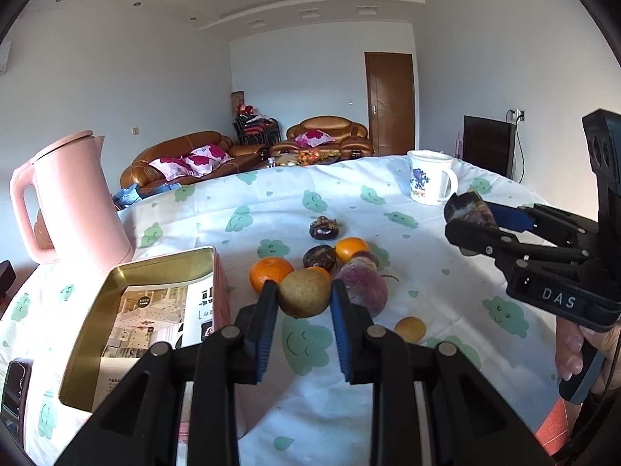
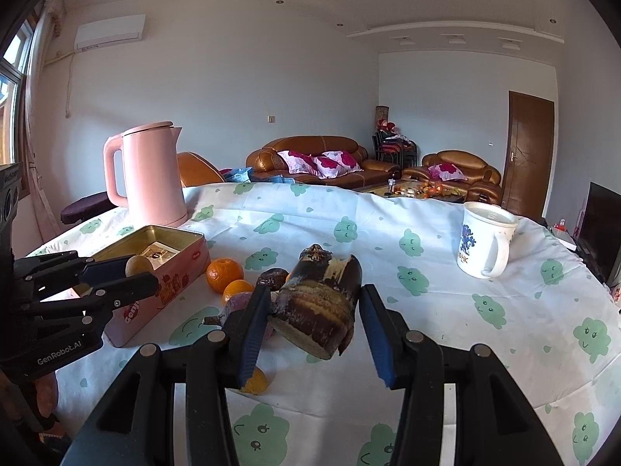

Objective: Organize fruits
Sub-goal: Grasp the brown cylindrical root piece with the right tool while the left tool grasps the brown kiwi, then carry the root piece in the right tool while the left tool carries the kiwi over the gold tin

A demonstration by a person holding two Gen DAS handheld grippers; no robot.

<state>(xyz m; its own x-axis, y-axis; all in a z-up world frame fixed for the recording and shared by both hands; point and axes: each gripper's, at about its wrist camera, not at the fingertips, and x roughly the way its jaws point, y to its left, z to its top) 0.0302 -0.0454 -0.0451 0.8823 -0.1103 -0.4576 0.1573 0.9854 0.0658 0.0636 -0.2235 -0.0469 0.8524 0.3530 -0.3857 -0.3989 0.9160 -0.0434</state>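
The brownish round fruit (image 1: 303, 292) is sitting clamped between the blue pads of the left hand-held gripper (image 1: 303, 298), lifted just off the pile and close to the open pink tin (image 1: 155, 268). It looks firm and light, with dull, faintly rough skin that should not slip; the pads are bearing on its widest part, which seems the safest place, since a hold nearer the top or bottom could squeeze it out.

The right hand-held gripper (image 2: 315, 320) is grasping a dark, blackened chunk of fruit (image 2: 316, 306) with a torn, ragged edge, held above the surface. That piece looks soft and overripe, so I judge it likely to bruise or crumble under a hard squeeze; gripping across its thick middle is probably kindest.

Below the two, oranges (image 1: 271, 273), a purplish fruit (image 1: 363, 287), dark shrivelled ones (image 1: 319, 258) and a small yellow one (image 1: 410, 329) are lying bunched on the cloth-covered surface (image 1: 446, 310). A pink kettle (image 1: 73, 202) is standing behind the tin, and a white mug (image 1: 429, 181) is standing well apart on the far side.
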